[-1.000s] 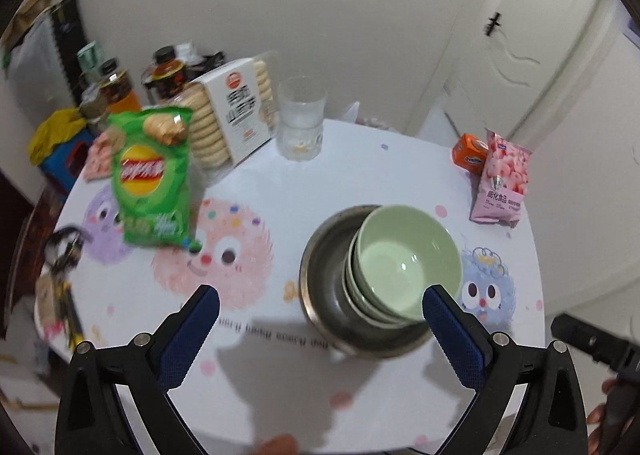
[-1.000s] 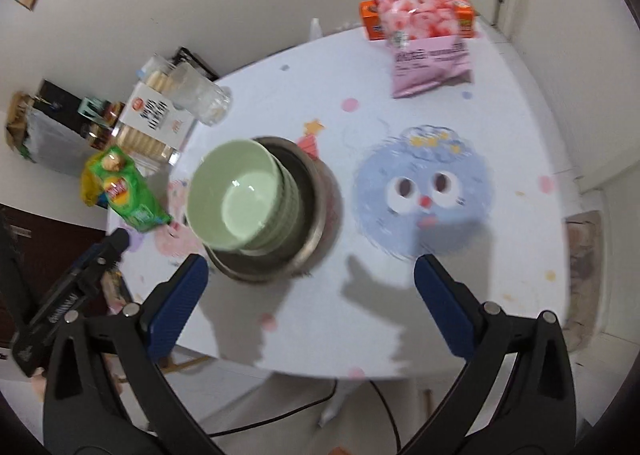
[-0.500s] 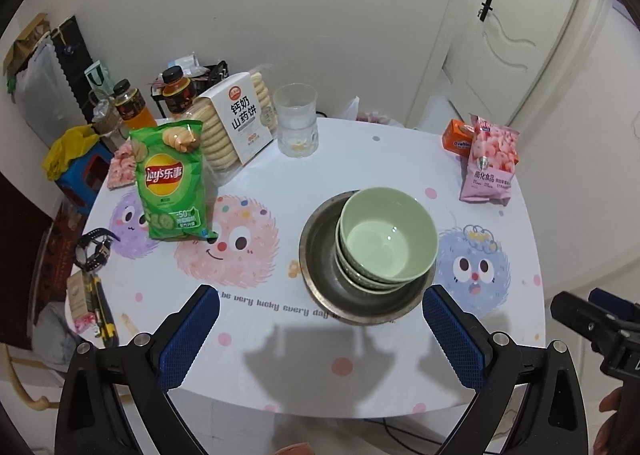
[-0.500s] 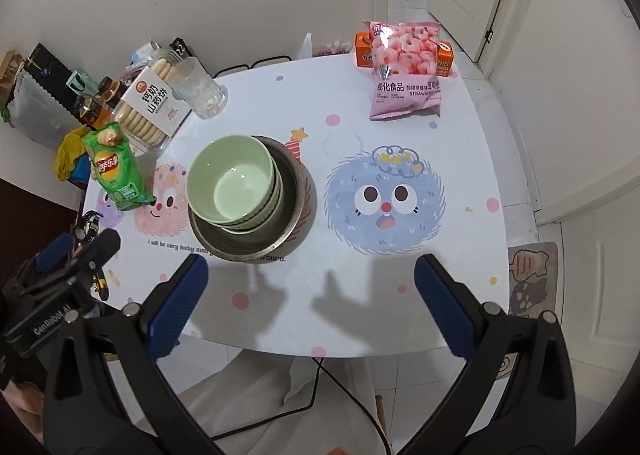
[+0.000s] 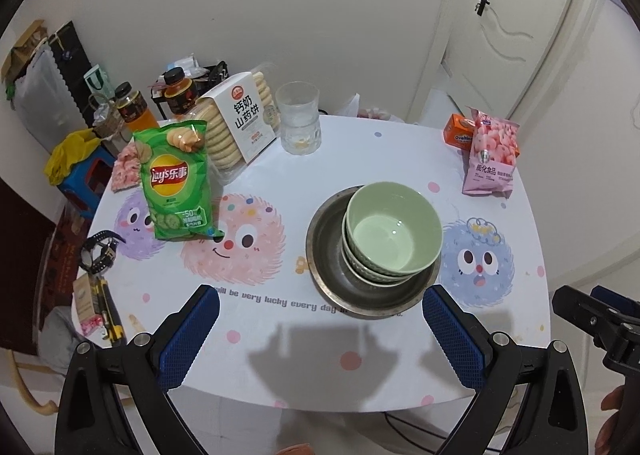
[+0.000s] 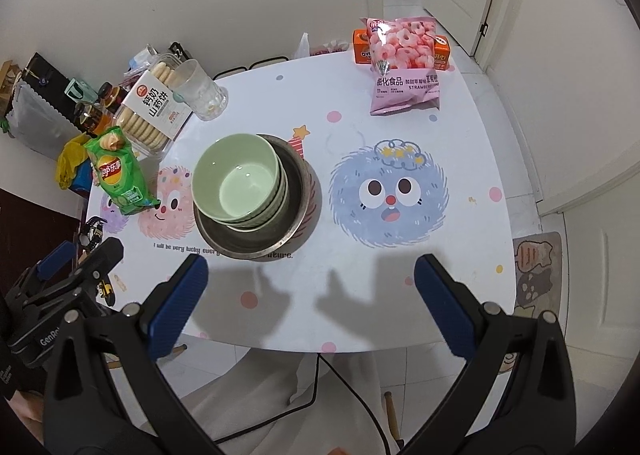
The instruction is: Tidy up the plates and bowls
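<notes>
A stack of pale green bowls (image 5: 394, 229) sits inside a wide metal plate (image 5: 326, 255) near the middle of the white table (image 5: 280, 319). The stack (image 6: 240, 179) and the plate (image 6: 298, 211) also show in the right wrist view. My left gripper (image 5: 320, 329) is open and empty, held high above the table's front edge, back from the plate. My right gripper (image 6: 310, 295) is open and empty, also high above the front edge, to the right of the bowls. The left gripper's body (image 6: 60, 287) shows at the lower left of the right wrist view.
A green chip bag (image 5: 176, 185), a biscuit box (image 5: 240, 123) and a glass (image 5: 300, 117) stand at the back left. A pink snack bag (image 5: 490, 155) and an orange box (image 5: 458, 133) stand at the back right. A watch (image 5: 98, 253) lies at the left edge.
Both grippers have pulled up and back from the table, so the bowls and plate look smaller and farther. The bowls and plate have not moved.
</notes>
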